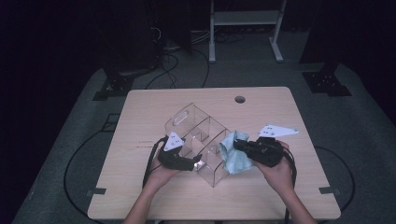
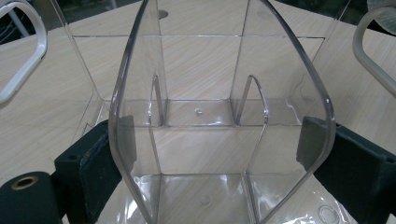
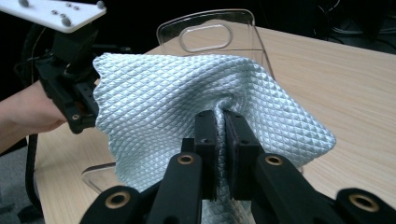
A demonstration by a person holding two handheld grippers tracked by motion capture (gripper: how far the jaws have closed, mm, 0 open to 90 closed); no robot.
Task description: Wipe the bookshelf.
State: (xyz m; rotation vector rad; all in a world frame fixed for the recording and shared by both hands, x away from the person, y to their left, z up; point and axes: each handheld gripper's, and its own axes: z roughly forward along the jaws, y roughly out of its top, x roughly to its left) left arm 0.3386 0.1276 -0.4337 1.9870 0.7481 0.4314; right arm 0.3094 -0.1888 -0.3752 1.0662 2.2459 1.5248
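Clear acrylic divided organizer [image 1: 201,140] is being clamped by left gripper [image 1: 198,164]; right gripper [image 3: 223,122], pinching pale-blue waffle-weave cloth [image 3: 177,107], is wiping its side; interior apparently pending.

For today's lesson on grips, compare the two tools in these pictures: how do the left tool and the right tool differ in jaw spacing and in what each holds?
The left tool has its jaws set wide, clamped on the outer walls of the clear organiser; the right tool has its jaws nearly together, pinching the light blue cloth. The left grips something rigid and see-through, the right something soft and bunched. Both are black, hand-held and gripping.
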